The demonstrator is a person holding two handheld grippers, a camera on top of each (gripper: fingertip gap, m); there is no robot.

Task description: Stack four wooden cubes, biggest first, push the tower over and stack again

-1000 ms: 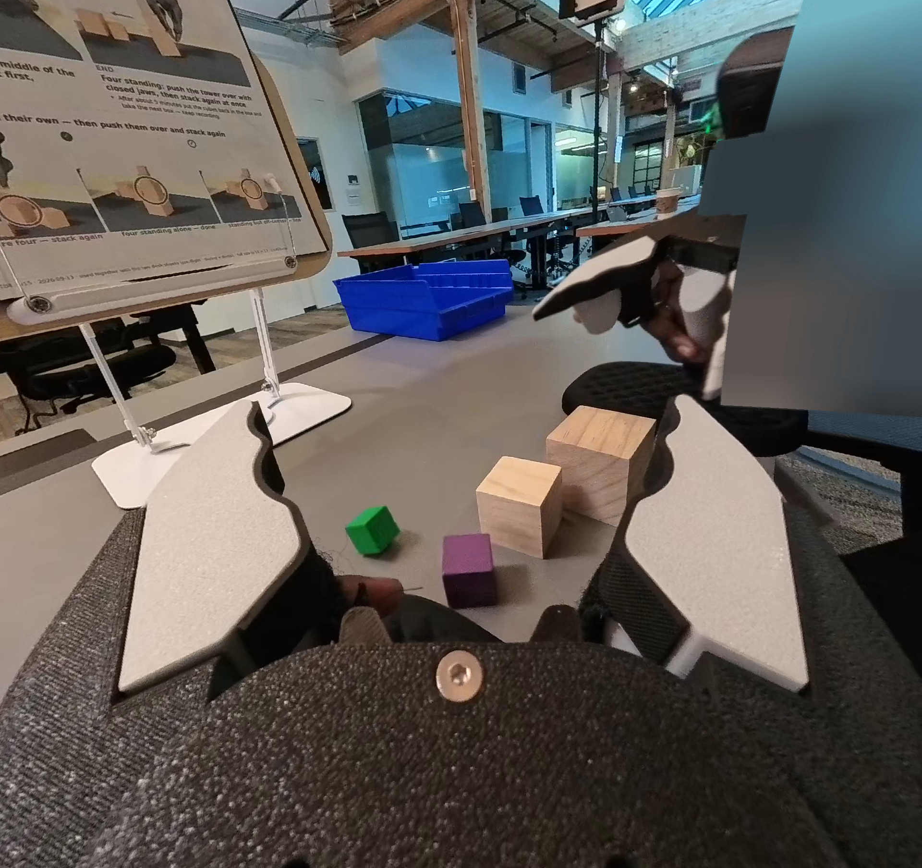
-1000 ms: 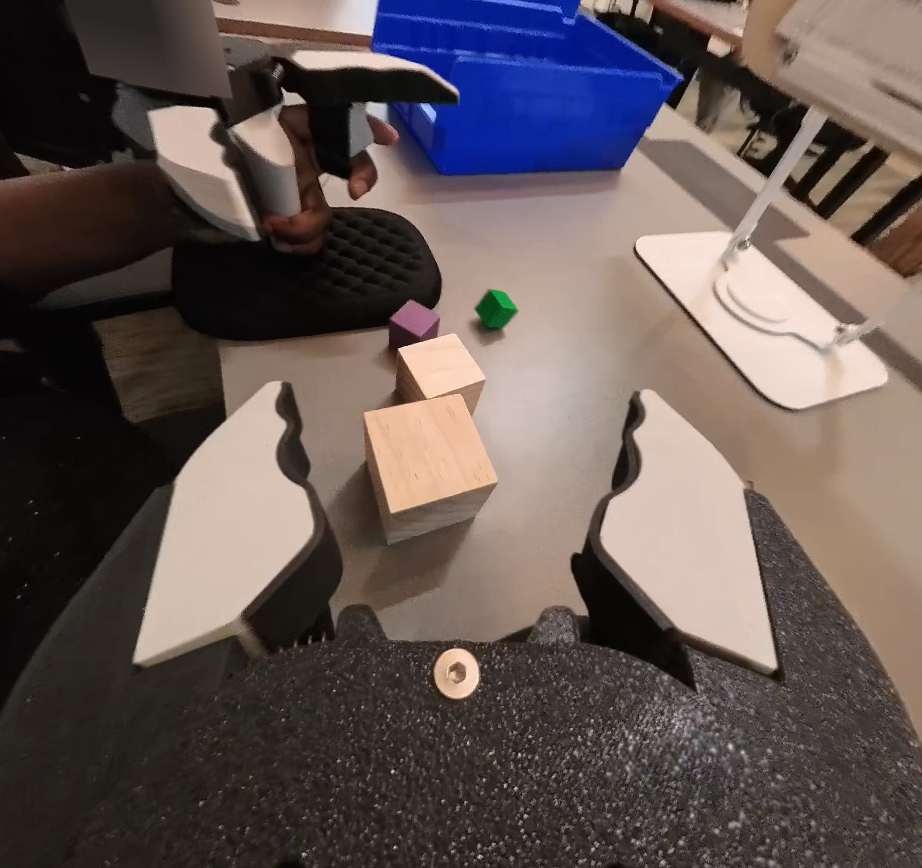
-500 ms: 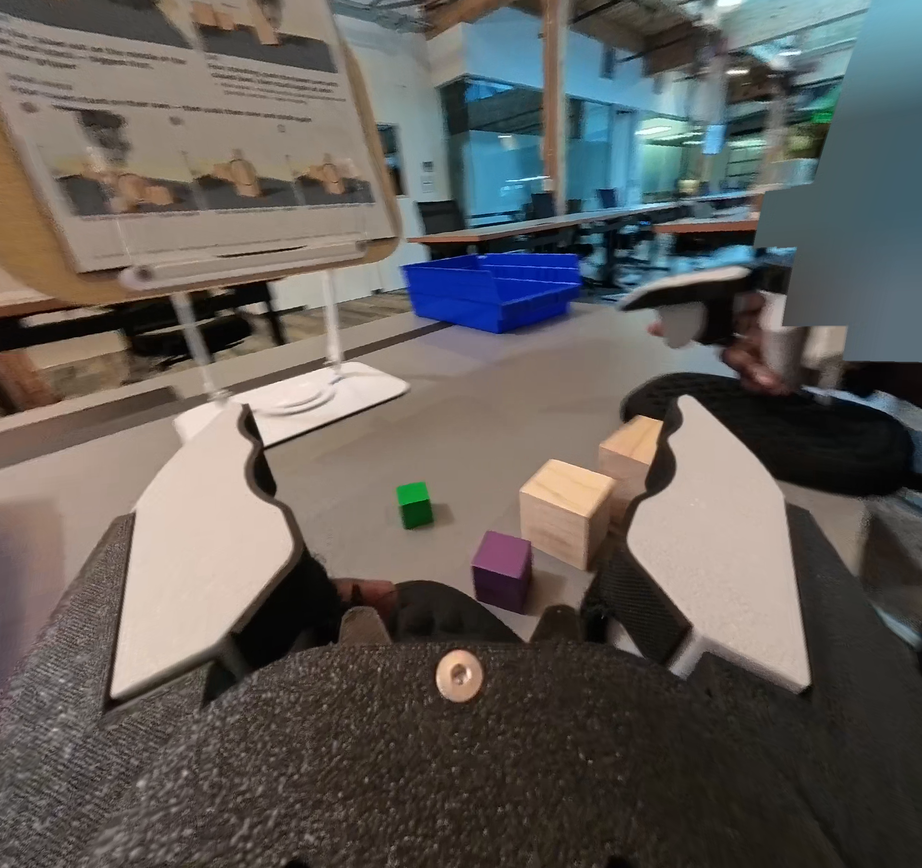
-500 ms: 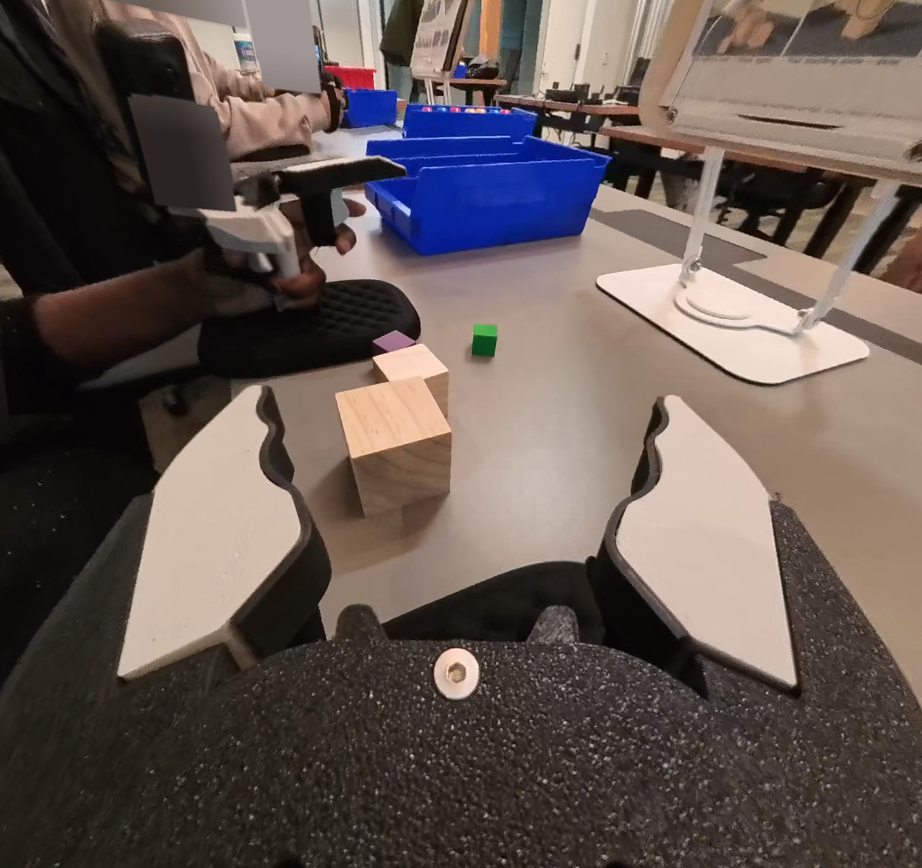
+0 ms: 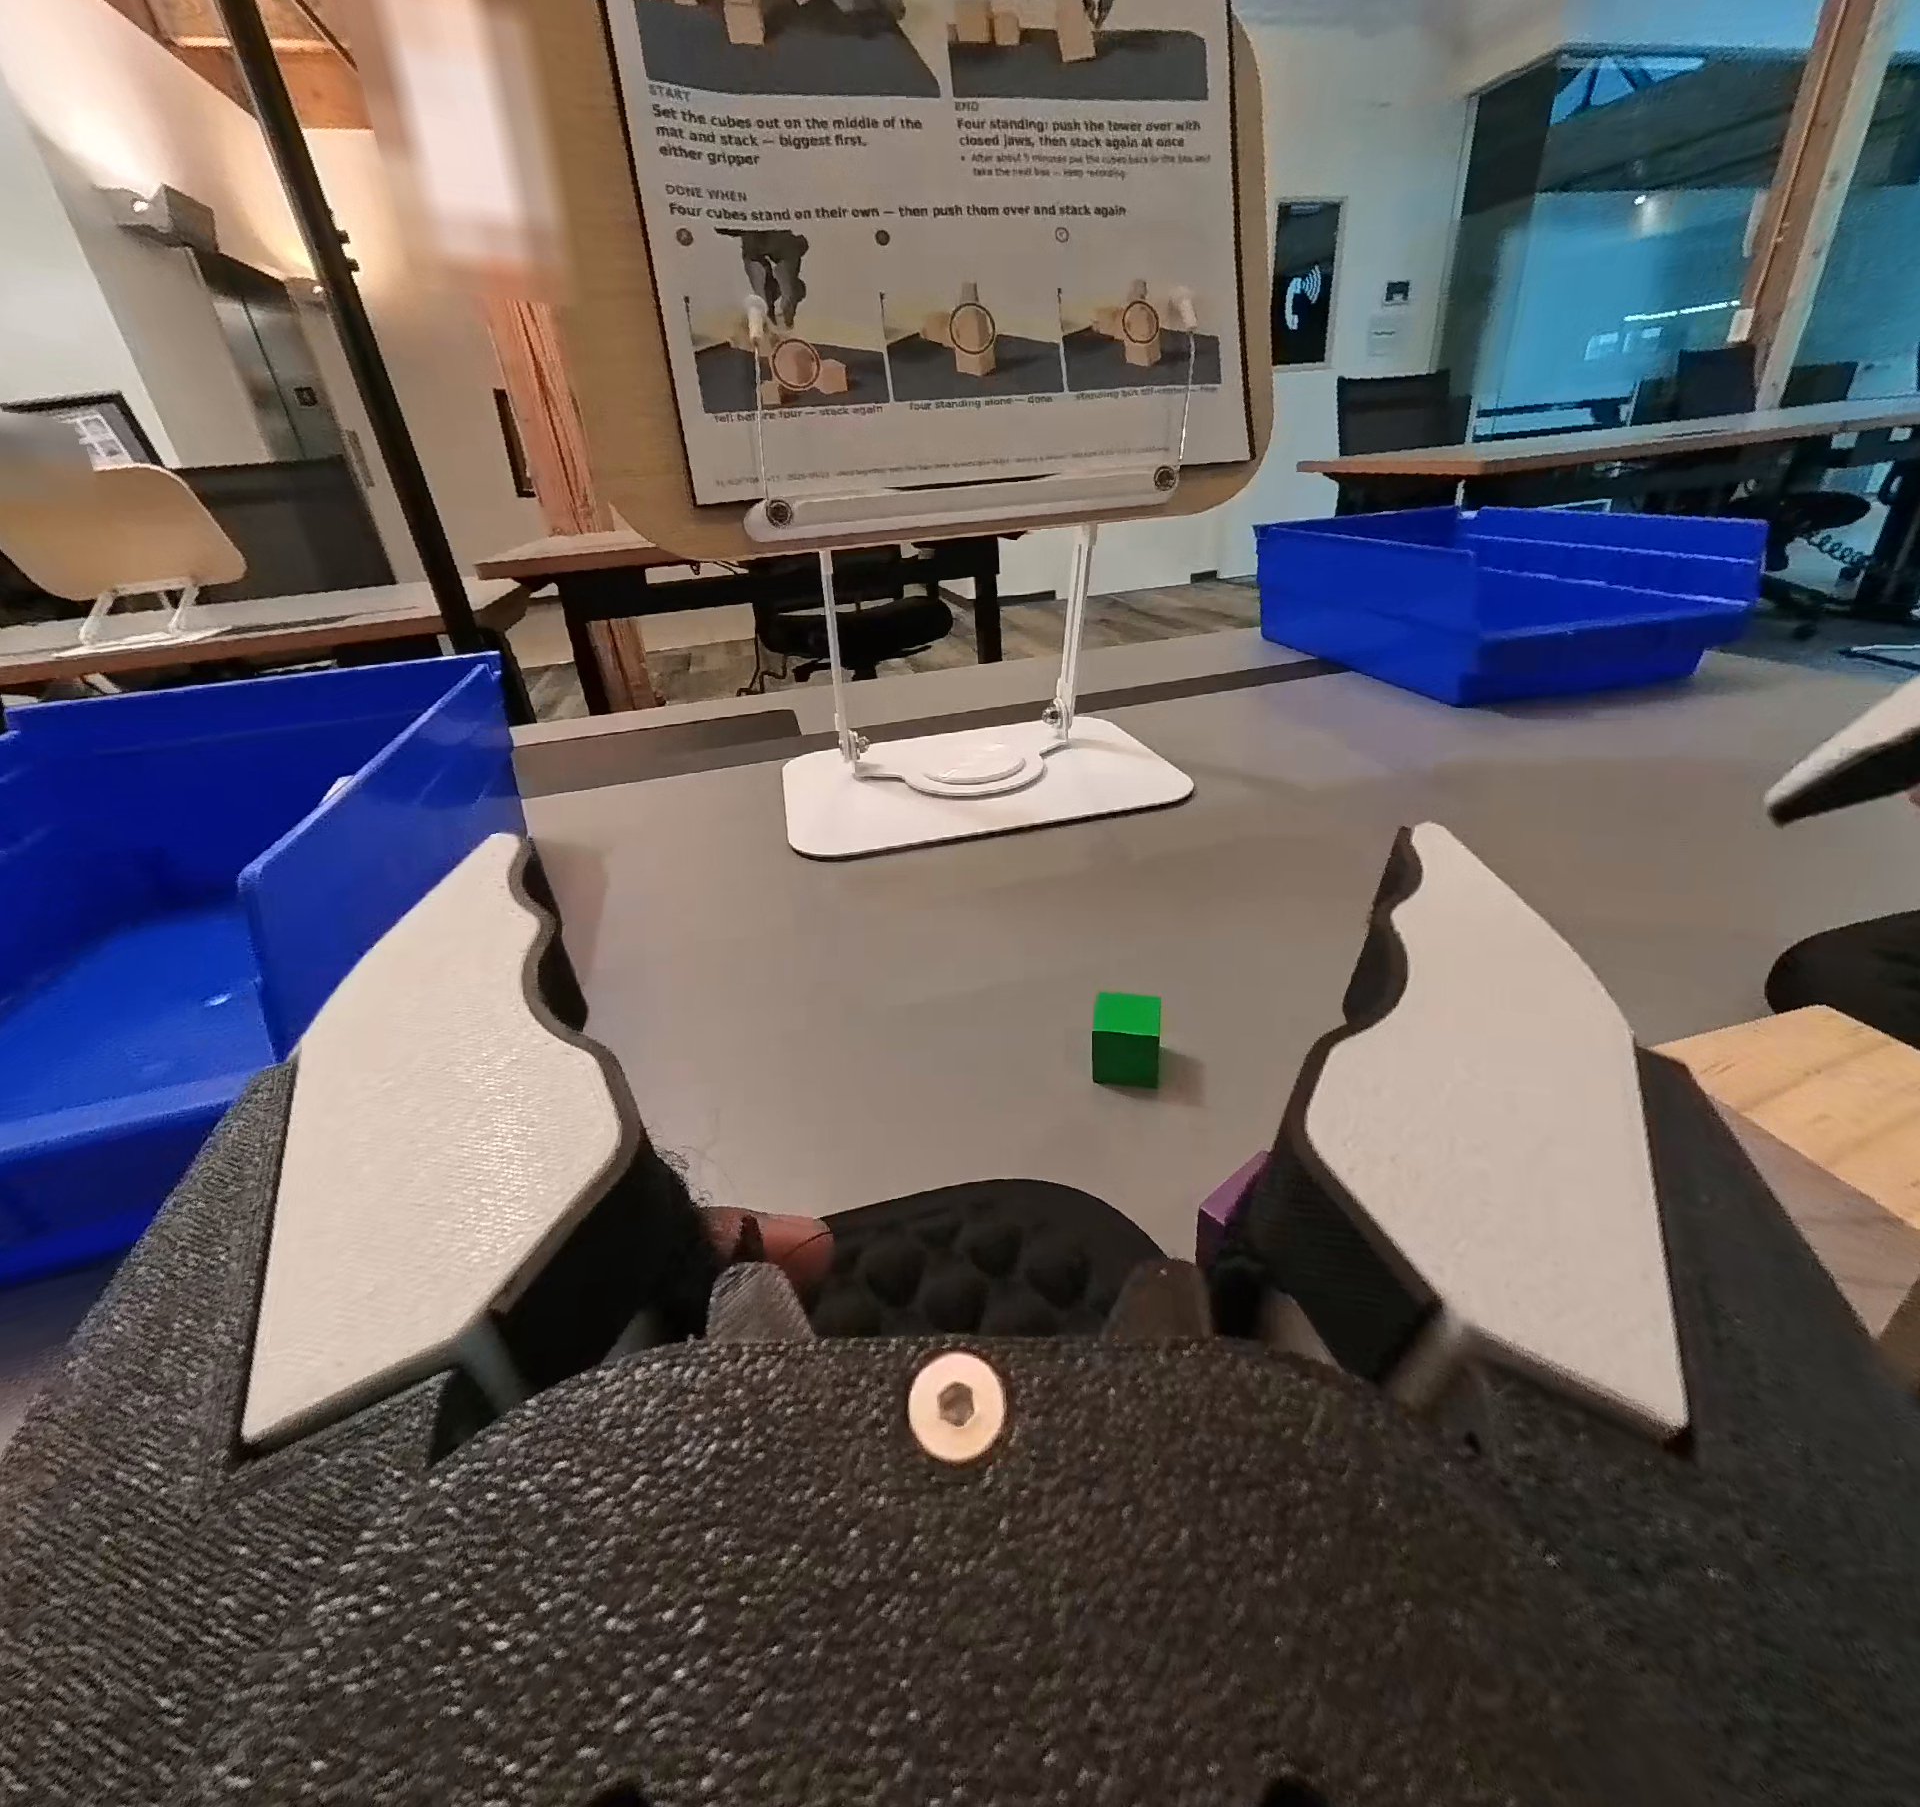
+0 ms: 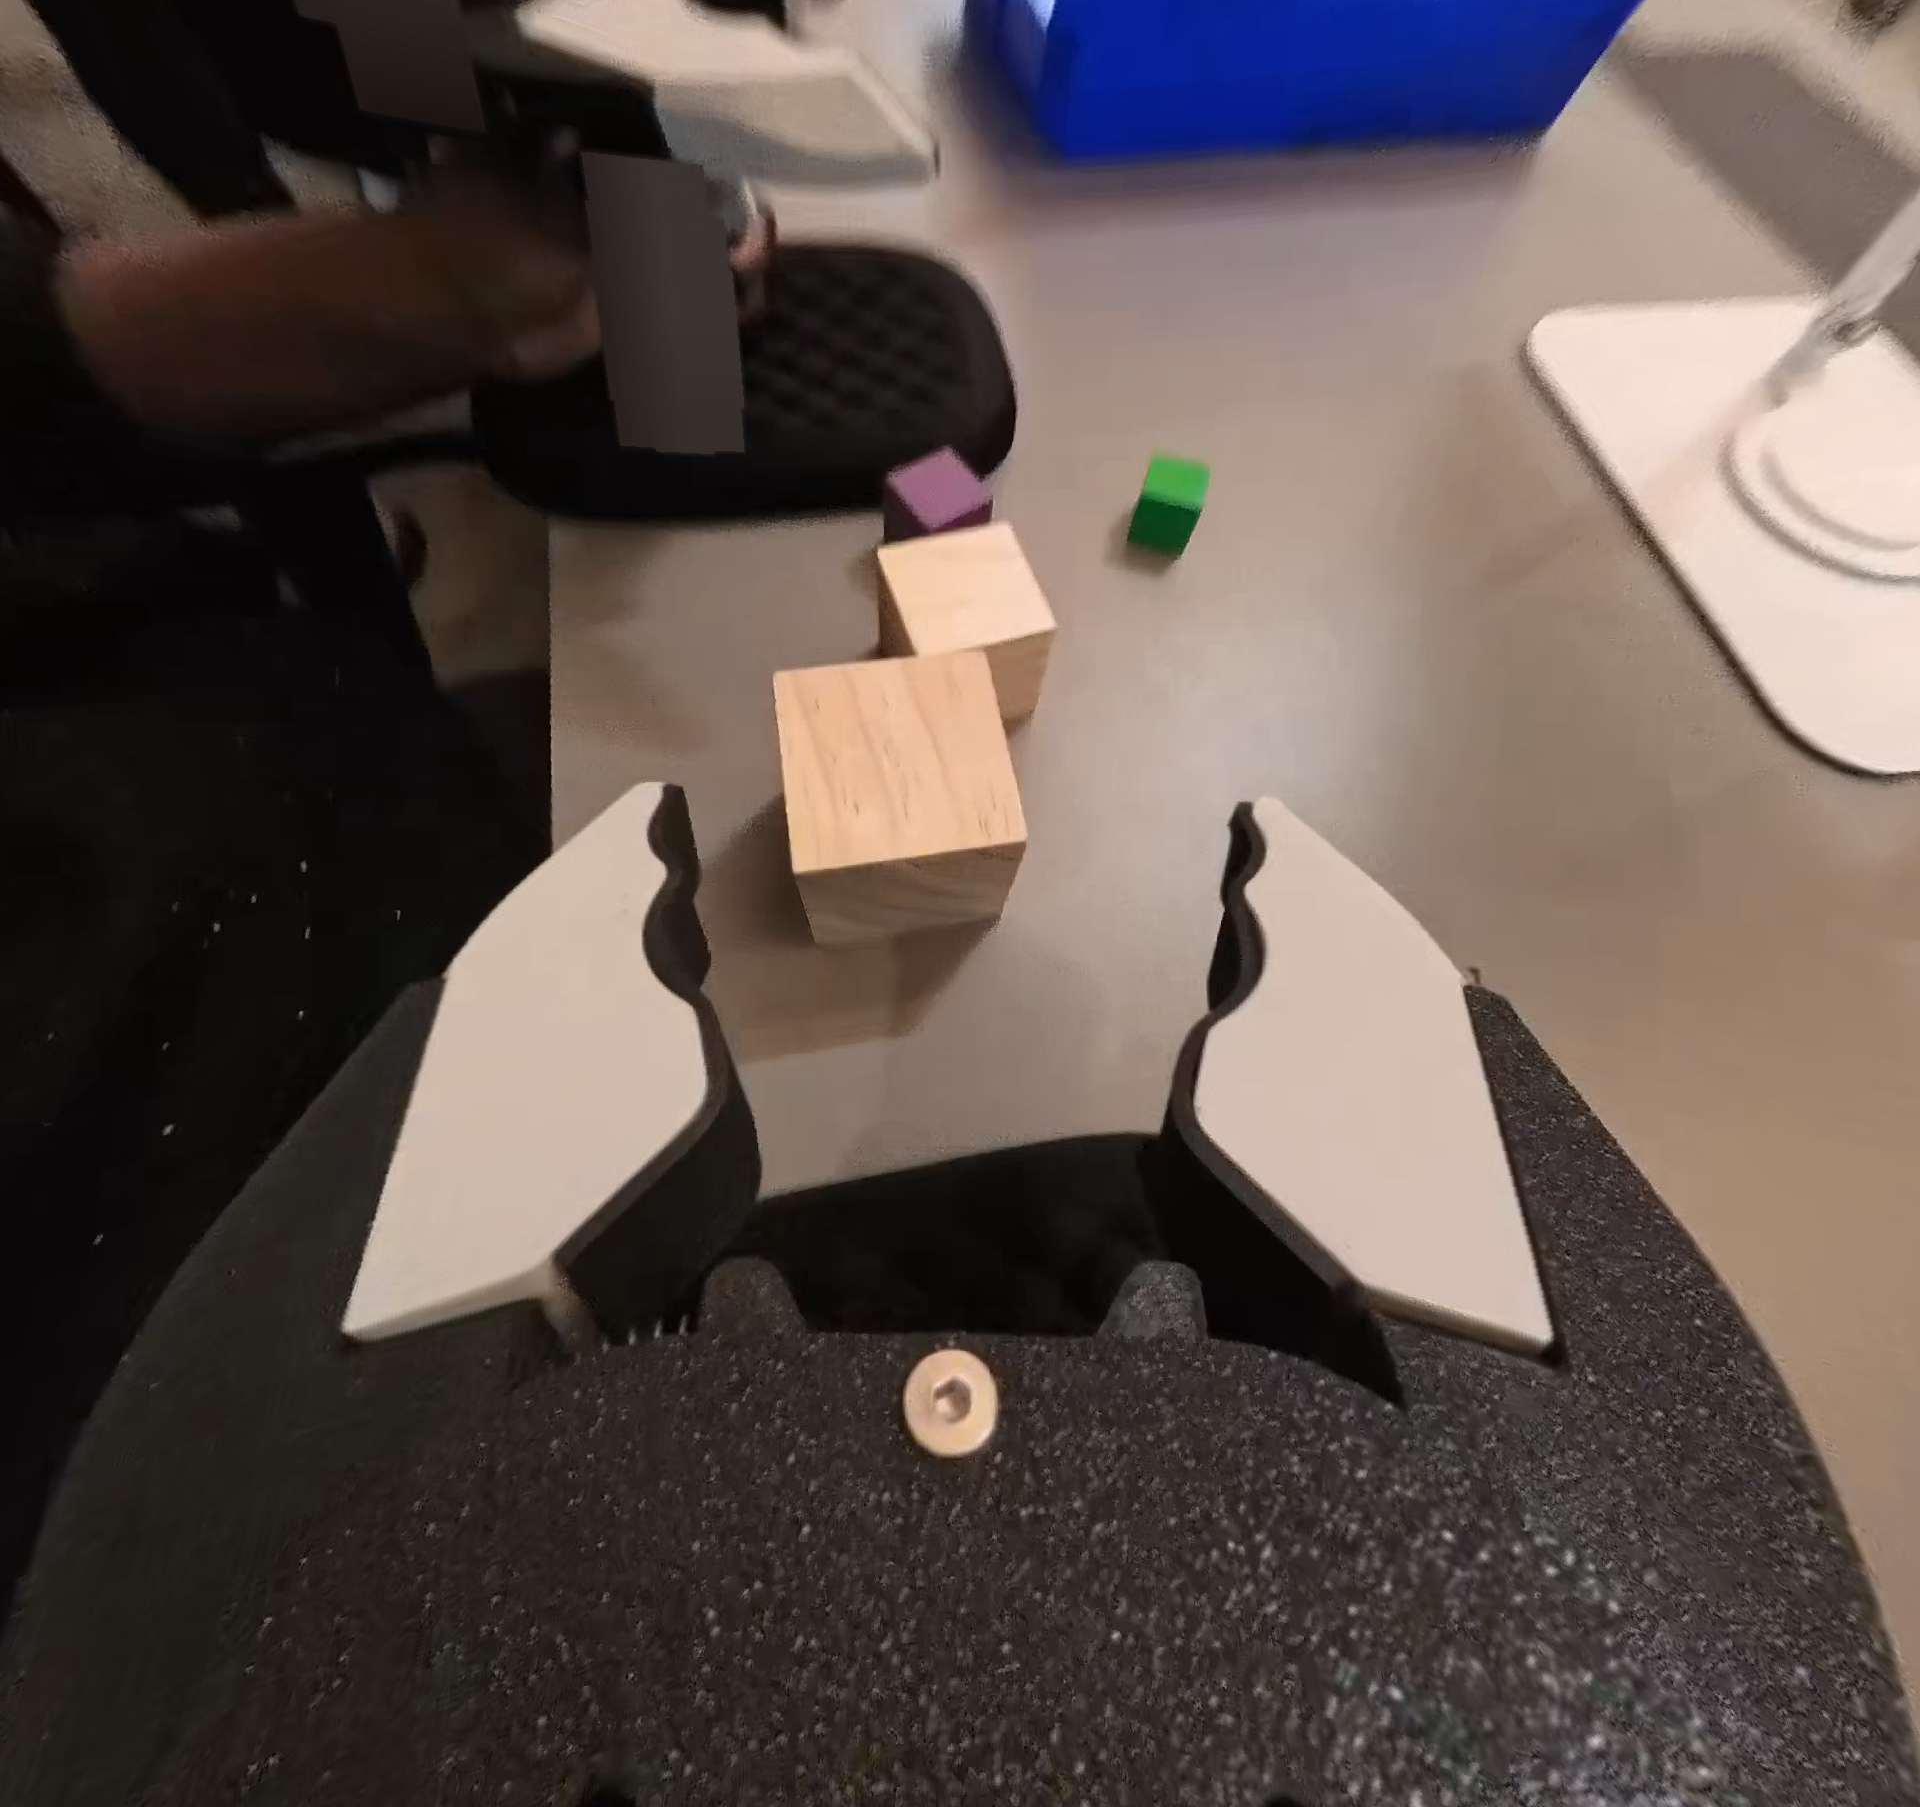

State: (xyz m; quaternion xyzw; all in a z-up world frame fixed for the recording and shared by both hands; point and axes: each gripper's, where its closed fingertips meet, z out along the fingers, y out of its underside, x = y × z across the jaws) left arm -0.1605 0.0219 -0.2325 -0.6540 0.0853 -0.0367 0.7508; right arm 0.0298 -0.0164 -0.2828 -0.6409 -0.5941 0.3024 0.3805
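Note:
Four cubes lie on the grey table (image 6: 1351, 770). The large wooden cube (image 6: 896, 791) is nearest my right gripper (image 6: 951, 822), just ahead of its wide-open, empty jaws. A smaller wooden cube (image 6: 961, 609) touches it behind, then a purple cube (image 6: 935, 495) and a green cube (image 6: 1169, 500) to the right. My left gripper (image 5: 961, 843) is open and empty, facing the green cube (image 5: 1125, 1038). The purple cube (image 5: 1226, 1212) peeks from behind its right finger, and a wooden cube (image 5: 1808, 1082) shows at the right edge. The left gripper also shows blurred in the right wrist view (image 6: 727, 84).
A white stand base (image 5: 987, 786) carries an instruction board (image 5: 935, 199). Blue bins sit at the left (image 5: 208, 874) and far right (image 5: 1496, 614). A black padded armrest (image 6: 831, 375) lies by the table's edge, under a person's arm (image 6: 312, 313).
My left gripper has swung left, so the stand now sits ahead and the wooden cubes slid to the right edge. My right gripper tipped down toward the large wooden cube and its jaws narrowed somewhat.

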